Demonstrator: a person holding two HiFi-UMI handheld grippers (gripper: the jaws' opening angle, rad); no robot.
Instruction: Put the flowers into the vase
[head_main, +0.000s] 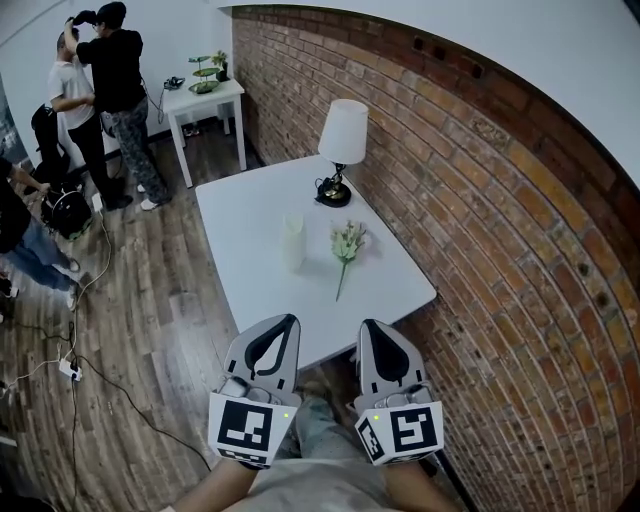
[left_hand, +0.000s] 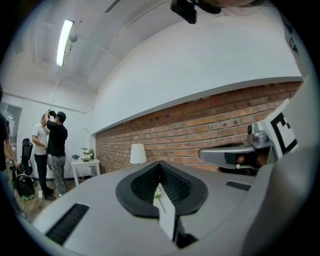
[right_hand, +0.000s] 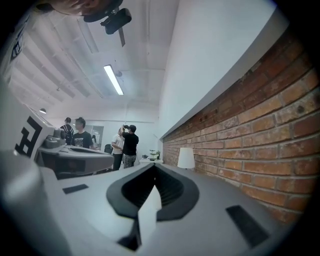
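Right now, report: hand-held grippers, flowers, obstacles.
Left hand-held gripper and right hand-held gripper shut, empty. Flowers lie on table beside vase, not in it. Lamp beyond, not blocking.

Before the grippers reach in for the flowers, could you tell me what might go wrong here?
1. The flowers lie flat on the table; their thin stem could slip from the jaws, and the left gripper and right gripper are both shut now.
2. The slim, upright vase stands close beside them, so a reach could topple it.
3. The lamp stands just beyond; overshooting might bump it.
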